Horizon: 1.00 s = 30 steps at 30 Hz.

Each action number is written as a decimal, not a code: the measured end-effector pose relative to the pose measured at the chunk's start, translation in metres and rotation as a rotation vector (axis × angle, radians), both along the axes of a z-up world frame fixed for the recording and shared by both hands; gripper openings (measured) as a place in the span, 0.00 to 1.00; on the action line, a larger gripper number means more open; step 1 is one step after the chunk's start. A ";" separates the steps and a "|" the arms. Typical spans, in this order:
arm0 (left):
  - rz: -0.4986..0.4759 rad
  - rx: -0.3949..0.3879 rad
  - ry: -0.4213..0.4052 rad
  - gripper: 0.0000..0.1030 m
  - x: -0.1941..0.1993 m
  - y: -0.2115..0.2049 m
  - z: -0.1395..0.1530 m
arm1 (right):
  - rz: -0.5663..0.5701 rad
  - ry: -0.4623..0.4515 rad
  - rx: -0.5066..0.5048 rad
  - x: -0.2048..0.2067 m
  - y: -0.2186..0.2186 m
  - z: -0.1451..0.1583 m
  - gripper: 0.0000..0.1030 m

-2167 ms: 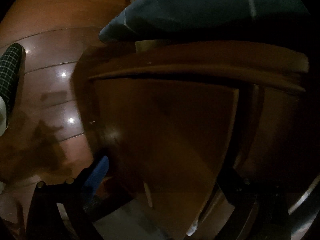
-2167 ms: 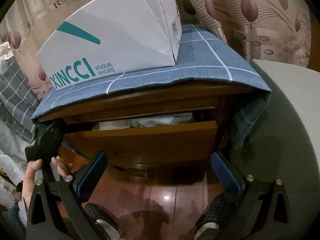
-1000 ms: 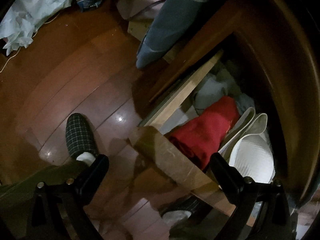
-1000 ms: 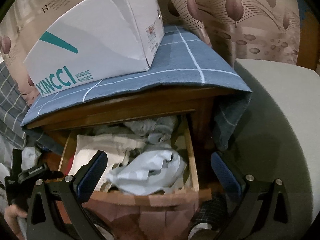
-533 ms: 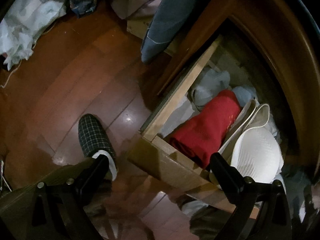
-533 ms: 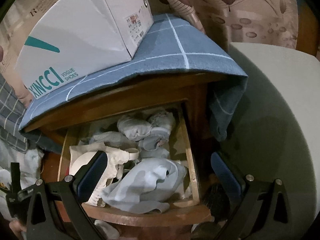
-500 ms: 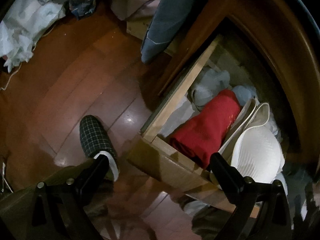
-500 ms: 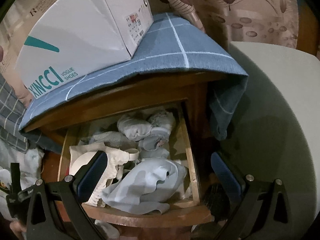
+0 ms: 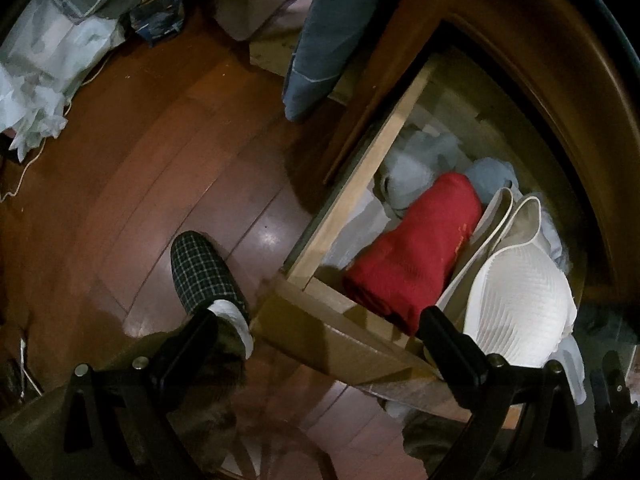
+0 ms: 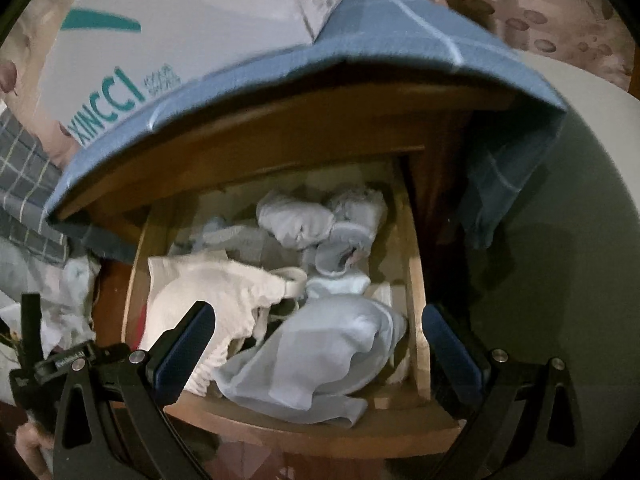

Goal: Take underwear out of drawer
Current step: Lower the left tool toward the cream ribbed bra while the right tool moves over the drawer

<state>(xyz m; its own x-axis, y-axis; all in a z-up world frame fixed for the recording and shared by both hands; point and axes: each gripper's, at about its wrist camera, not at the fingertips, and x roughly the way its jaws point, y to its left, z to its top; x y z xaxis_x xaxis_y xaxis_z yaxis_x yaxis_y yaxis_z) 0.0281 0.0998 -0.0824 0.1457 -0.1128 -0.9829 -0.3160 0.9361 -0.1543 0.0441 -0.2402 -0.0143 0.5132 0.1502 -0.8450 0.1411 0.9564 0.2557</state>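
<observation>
The wooden drawer (image 10: pixel 412 280) is pulled open and full of clothes. In the right wrist view a pale blue piece of underwear (image 10: pixel 320 352) lies at the front, a white bra (image 10: pixel 216 296) to its left, and rolled pale socks (image 10: pixel 320 224) behind. My right gripper (image 10: pixel 316 344) is open, its jaws wide apart, just above the pale blue underwear. In the left wrist view the drawer (image 9: pixel 340 200) shows a rolled red cloth (image 9: pixel 416 248) and the white bra (image 9: pixel 520 304). My left gripper (image 9: pixel 320 340) is open and empty over the drawer's front left corner.
A white shoe box (image 10: pixel 180 28) stands on a blue checked cloth (image 10: pixel 400 36) over the nightstand. A grey seat (image 10: pixel 580 220) is at the right. The wooden floor (image 9: pixel 160 160), a slippered foot (image 9: pixel 204 276) and crumpled bags (image 9: pixel 52 60) are left of the drawer.
The drawer went from nearly shut to pulled well out. My right gripper has moved in and down close over the clothes. My left gripper barely shifted in the last half second.
</observation>
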 end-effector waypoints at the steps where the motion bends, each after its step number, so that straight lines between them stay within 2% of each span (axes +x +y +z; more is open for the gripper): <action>1: -0.008 0.011 -0.003 1.00 -0.001 -0.001 0.001 | 0.005 0.011 0.015 0.000 -0.001 -0.001 1.00; 5: -0.047 0.072 -0.027 1.00 0.000 -0.008 0.007 | -0.017 0.063 0.049 0.001 -0.002 -0.005 0.99; 8: -0.074 0.115 -0.049 1.00 0.001 -0.013 0.010 | -0.030 0.135 0.066 0.006 -0.003 -0.008 0.99; 13: -0.095 0.128 -0.057 1.00 -0.001 -0.014 0.020 | -0.020 0.275 0.114 0.011 0.000 -0.024 0.99; 16: -0.113 0.149 -0.084 1.00 -0.005 -0.014 0.031 | -0.018 0.324 0.110 0.011 0.004 -0.029 0.99; 21: -0.135 0.150 -0.134 1.00 -0.010 -0.010 0.050 | -0.045 0.384 0.106 0.018 0.006 -0.043 0.99; 23: -0.165 0.156 -0.179 1.00 -0.009 -0.013 0.059 | -0.037 0.398 0.104 0.021 0.010 -0.050 0.99; 26: -0.226 0.138 -0.228 1.00 -0.006 -0.021 0.069 | -0.032 0.410 0.097 0.024 0.015 -0.055 0.95; 30: -0.317 0.110 -0.248 1.00 0.003 -0.035 0.073 | -0.039 0.430 0.065 0.028 0.018 -0.062 0.88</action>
